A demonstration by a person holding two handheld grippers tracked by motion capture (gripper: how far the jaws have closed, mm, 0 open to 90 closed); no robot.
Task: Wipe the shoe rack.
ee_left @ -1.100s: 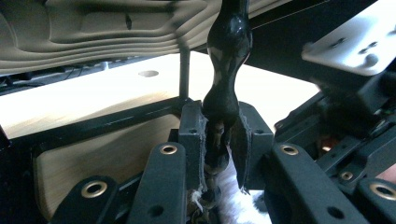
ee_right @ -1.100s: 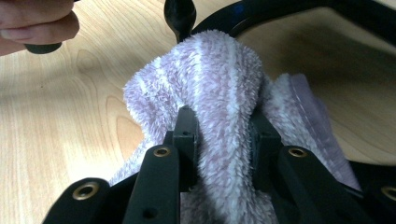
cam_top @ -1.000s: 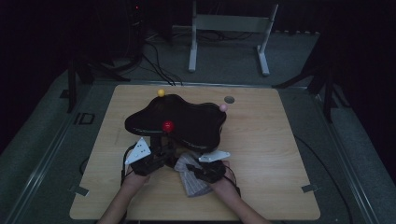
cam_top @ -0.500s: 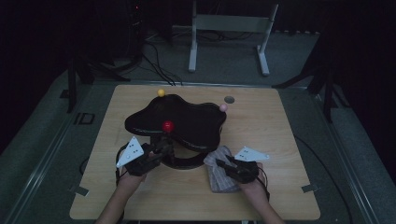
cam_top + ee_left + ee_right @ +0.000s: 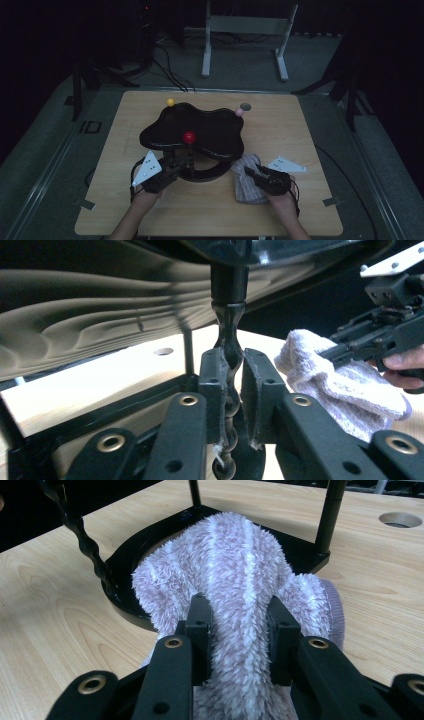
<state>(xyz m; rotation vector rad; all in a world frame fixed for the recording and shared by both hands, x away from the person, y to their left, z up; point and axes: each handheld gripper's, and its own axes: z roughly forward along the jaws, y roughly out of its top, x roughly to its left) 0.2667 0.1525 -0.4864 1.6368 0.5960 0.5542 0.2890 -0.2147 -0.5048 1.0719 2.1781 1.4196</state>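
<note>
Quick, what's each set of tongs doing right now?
Left tongs: have just been closing, clamped on the stand's twisted black leg.
Right tongs: shut on the fuzzy cloth.

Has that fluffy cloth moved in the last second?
Yes. The cloth, gripped by the right claw, went rightward from below the black stand to beside its right edge.

We hold our left gripper [image 5: 170,169] low at the near left, forearm coming in from the bottom edge, its grey plate tilted up toward the left. Its jaws have just been closing and now stand nearly together, pads [image 5: 215,385] pressed on a thin twisted black post [image 5: 229,347]. Our right gripper [image 5: 255,175] sits at the near right, pointing left, well apart from the left one. Its jaws are clamped on a fluffy pale cloth [image 5: 240,580], pads sunk into the pile.
</note>
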